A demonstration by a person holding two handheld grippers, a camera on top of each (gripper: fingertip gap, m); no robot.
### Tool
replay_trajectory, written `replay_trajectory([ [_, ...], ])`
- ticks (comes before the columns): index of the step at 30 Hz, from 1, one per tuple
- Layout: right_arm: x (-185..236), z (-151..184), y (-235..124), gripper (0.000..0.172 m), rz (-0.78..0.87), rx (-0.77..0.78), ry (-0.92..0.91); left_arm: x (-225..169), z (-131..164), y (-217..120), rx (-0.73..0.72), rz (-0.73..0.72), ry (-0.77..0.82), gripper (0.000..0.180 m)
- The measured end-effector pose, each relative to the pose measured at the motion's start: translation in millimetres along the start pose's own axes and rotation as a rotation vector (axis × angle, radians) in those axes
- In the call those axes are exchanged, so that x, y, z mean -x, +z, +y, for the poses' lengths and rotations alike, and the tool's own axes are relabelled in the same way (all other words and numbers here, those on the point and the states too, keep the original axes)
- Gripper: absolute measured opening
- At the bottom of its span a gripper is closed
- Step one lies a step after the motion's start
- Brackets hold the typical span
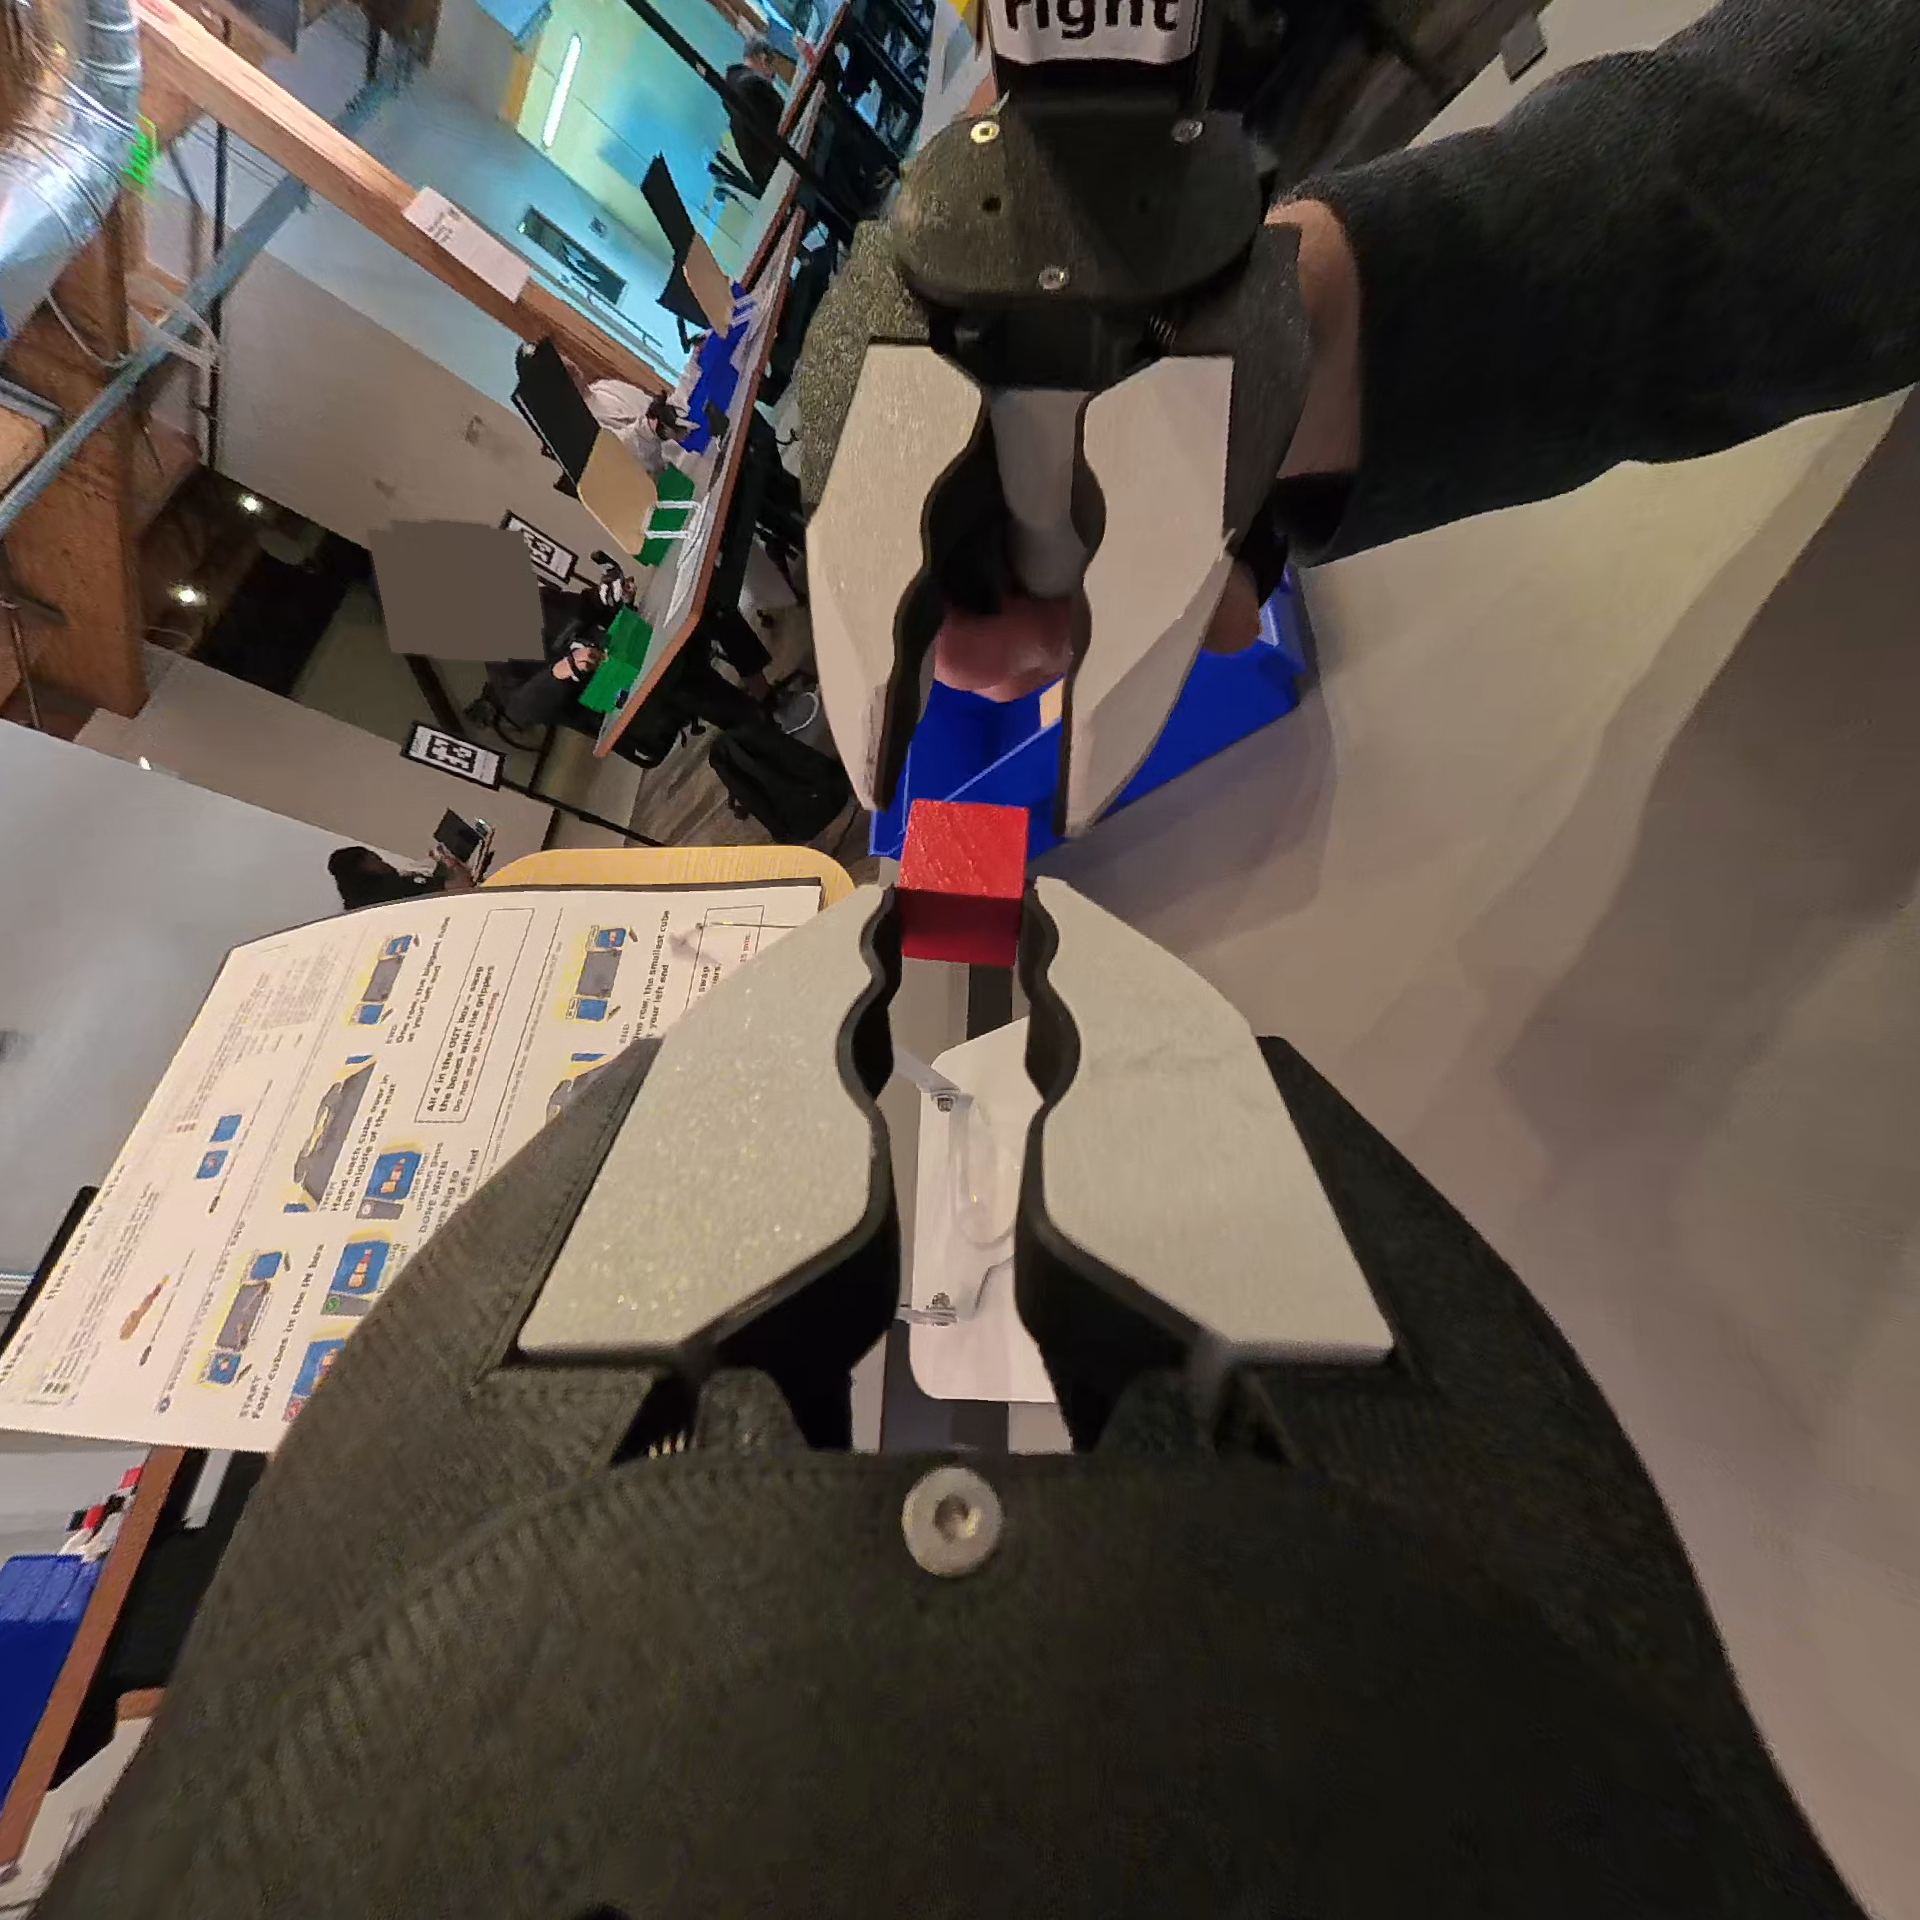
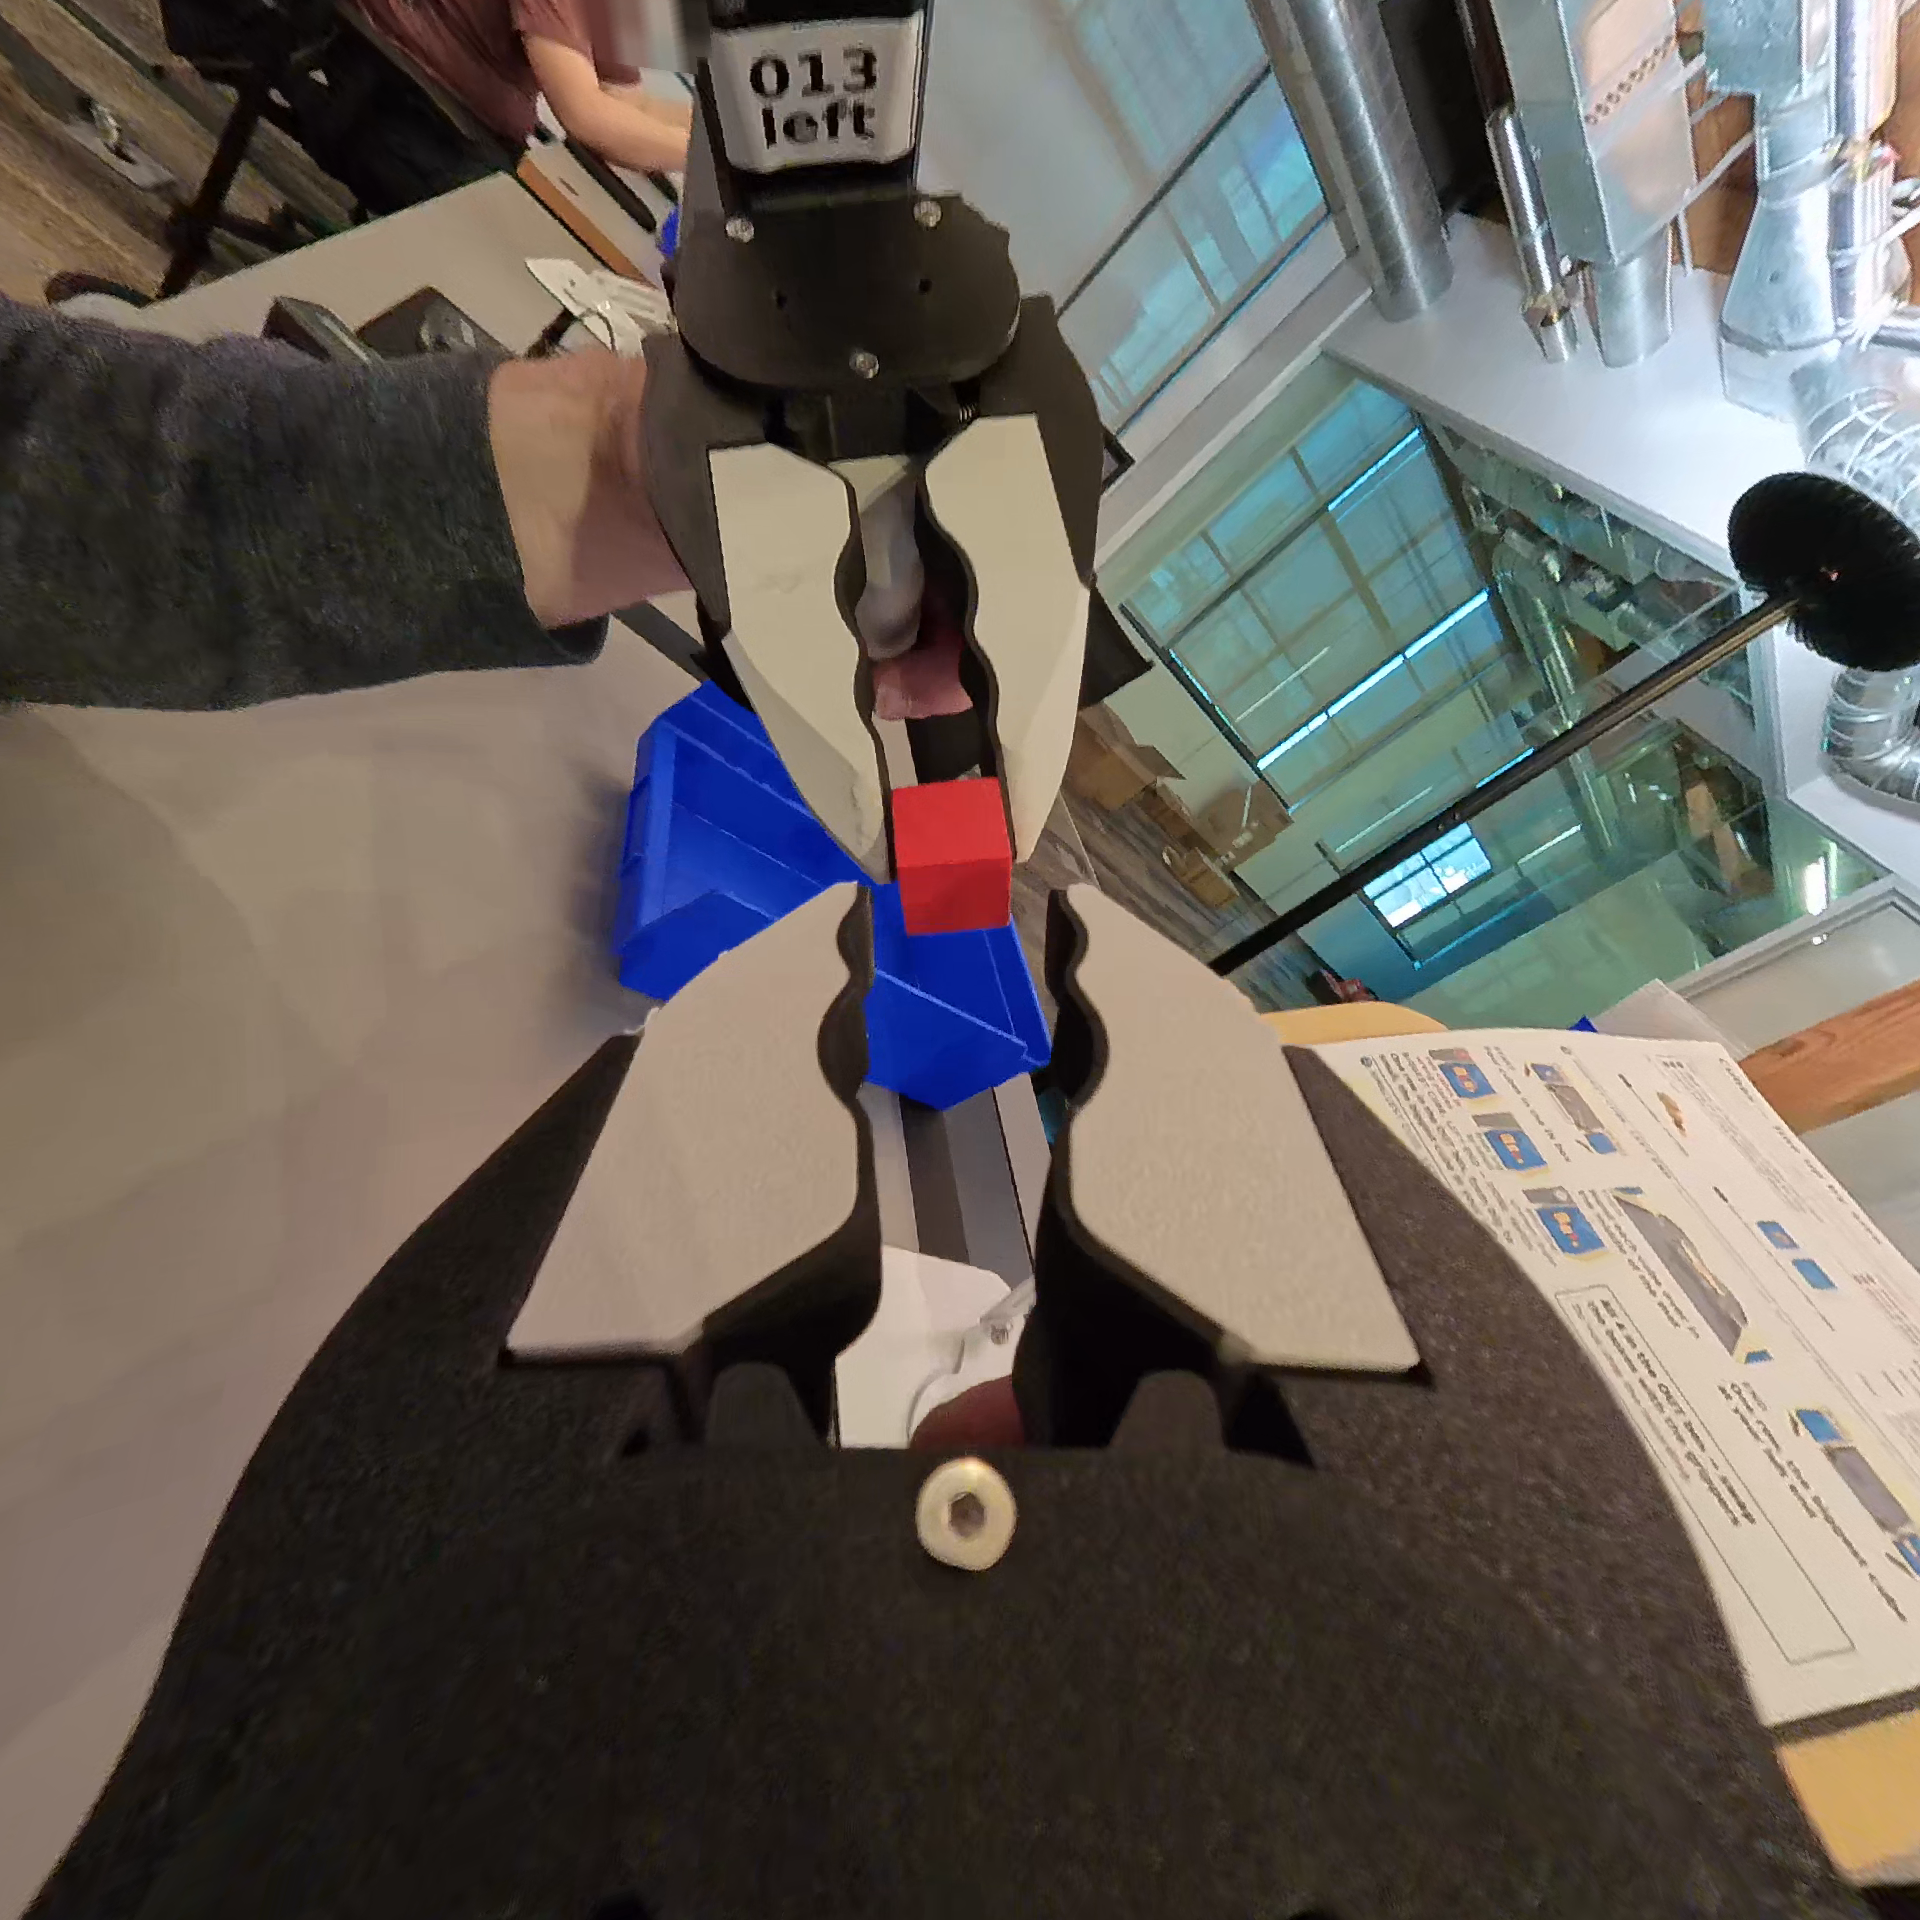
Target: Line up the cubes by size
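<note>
The left gripper (image 1: 961,914) clamps a red cube (image 1: 964,878) at its fingertips, held up in the air above a blue bin (image 2: 727,862) on the tabletop (image 2: 260,935), while the right gripper (image 2: 961,914), facing it just beside the cube, stands open and holds nothing.

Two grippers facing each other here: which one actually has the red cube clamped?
The left gripper: its fingertips press both sides of the red cube. The right gripper faces it with tips spread wider than the cube, not touching it.
</note>
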State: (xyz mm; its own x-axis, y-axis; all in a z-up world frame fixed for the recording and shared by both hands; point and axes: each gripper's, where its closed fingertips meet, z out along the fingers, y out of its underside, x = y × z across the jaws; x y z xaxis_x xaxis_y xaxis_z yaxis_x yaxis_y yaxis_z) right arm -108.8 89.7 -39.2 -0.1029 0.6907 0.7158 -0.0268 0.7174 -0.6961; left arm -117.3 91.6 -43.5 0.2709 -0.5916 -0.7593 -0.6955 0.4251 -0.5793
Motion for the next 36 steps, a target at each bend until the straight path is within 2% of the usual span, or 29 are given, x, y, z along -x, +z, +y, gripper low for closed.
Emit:
replay_trajectory([
  [9, 6.4, -3.6, 4.5, 0.027, -0.015, -0.017, -0.021, -5.0, -9.3, -1.8, -0.060, 0.018, -0.008, 0.021],
  [22, 9.0, -5.1, 5.3, 0.020, -0.022, -0.024, -0.037, -8.5, -9.1, -2.1, -0.052, 0.034, -0.002, 0.021],
  [36, 8.9, -6.8, 7.6, 0.020, -0.013, -0.023, -0.052, -8.0, -8.9, -4.3, -0.058, 0.032, 0.002, 0.021],
])
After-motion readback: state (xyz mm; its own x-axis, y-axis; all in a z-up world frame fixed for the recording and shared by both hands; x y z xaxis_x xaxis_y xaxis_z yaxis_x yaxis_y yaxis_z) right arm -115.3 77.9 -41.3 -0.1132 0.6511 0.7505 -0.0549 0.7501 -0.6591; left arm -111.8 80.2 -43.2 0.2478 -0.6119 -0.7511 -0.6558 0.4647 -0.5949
